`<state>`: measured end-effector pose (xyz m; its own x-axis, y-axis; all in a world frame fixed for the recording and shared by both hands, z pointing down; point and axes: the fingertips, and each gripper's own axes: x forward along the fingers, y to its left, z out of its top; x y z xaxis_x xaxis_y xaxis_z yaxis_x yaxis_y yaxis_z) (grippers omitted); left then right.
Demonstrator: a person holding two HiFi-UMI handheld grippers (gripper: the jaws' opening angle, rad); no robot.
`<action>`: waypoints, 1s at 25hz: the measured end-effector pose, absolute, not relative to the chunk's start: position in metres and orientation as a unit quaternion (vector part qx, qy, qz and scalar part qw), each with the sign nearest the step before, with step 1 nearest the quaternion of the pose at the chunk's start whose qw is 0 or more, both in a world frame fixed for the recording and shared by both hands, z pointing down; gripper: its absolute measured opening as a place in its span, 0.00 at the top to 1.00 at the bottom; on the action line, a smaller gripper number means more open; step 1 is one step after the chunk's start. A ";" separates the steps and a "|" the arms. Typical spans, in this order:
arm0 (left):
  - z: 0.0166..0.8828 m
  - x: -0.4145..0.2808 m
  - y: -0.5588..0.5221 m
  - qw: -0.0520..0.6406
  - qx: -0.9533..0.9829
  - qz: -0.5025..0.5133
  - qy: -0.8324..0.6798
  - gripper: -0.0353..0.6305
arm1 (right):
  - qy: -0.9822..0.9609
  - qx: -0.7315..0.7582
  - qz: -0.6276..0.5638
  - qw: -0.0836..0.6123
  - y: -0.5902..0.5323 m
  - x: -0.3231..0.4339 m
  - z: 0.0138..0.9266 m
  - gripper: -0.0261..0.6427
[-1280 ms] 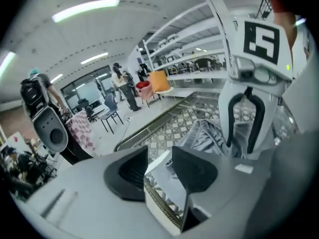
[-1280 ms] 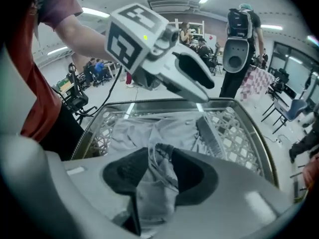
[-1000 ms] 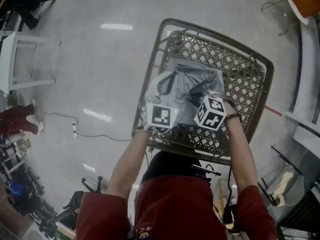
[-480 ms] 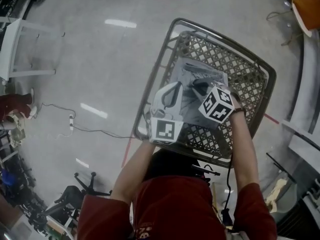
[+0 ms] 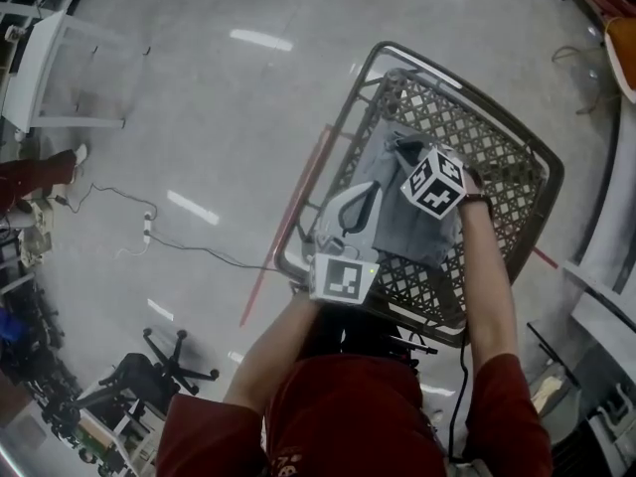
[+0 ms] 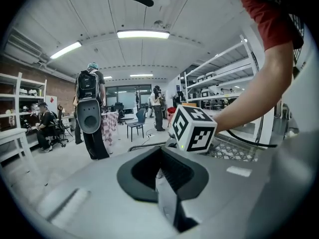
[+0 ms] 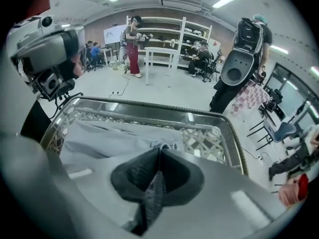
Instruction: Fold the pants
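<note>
Gripping a thin fold of the pants (image 6: 167,198), left gripper (image 6: 160,157): jaws together on the pale grey cloth, which hangs down between the pads. Nearest item, held at the near left rim of the table, body close to level. Left marker cube (image 5: 343,278) sits just over that rim, ahead of a bare forearm and red sleeve (image 5: 199,427).

Right gripper (image 7: 159,153): jaws have just been closing and are pinched on a bunched ridge of the same grey cloth; body tilted steeply down. Right marker cube (image 5: 434,182) shows farther in over the table, apart from the left one.

Pants: grey, lying on the left and middle of the table top. Partly spread flat, near left part raised at the left gripper, creases running to the right gripper's pinch.

Table (image 5: 497,162): lattice top with a raised, rounded rim. Lattice is bare on the right side and along the far edge.

Floor (image 5: 199,117): pale and glossy, ceiling lights reflected in it. On it:
- red line (image 5: 283,237) beside the table
- thin cable (image 5: 189,249)
- black office chair (image 5: 174,361)
- white table (image 5: 45,63), upper left

Farther off, in the gripper views:
- person with a backpack (image 6: 88,111), standing, back turned
- white shelving (image 7: 164,39)
- person in dark red (image 7: 133,46) standing at the shelving
- seated people, too small to detail
</note>
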<state>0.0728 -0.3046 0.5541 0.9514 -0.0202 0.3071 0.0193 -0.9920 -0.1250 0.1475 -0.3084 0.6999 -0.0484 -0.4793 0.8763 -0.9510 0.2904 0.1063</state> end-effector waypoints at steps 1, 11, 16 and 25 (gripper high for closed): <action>0.556 0.072 -0.303 0.063 -0.985 -0.158 -0.002 0.94 | -0.669 0.531 0.265 0.448 -0.308 0.149 0.706 0.94; 0.557 0.056 -0.281 0.060 -0.983 -0.171 -0.024 0.94 | -0.640 0.558 0.249 0.465 -0.310 0.154 0.711 0.82; 0.544 0.051 -0.278 0.062 -0.986 -0.151 -0.025 0.94 | -0.629 0.594 0.238 0.442 -0.305 0.149 0.684 0.80; 0.514 0.038 -0.267 0.058 -0.991 -0.115 -0.035 0.94 | -0.579 0.718 0.229 0.310 -0.259 0.121 0.601 0.80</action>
<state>0.0384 -0.2675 0.5139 0.9711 0.0560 0.2320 0.0825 -0.9909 -0.1061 0.1209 -0.2586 0.6005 0.2238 -0.6908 0.6875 -0.9742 -0.1366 0.1799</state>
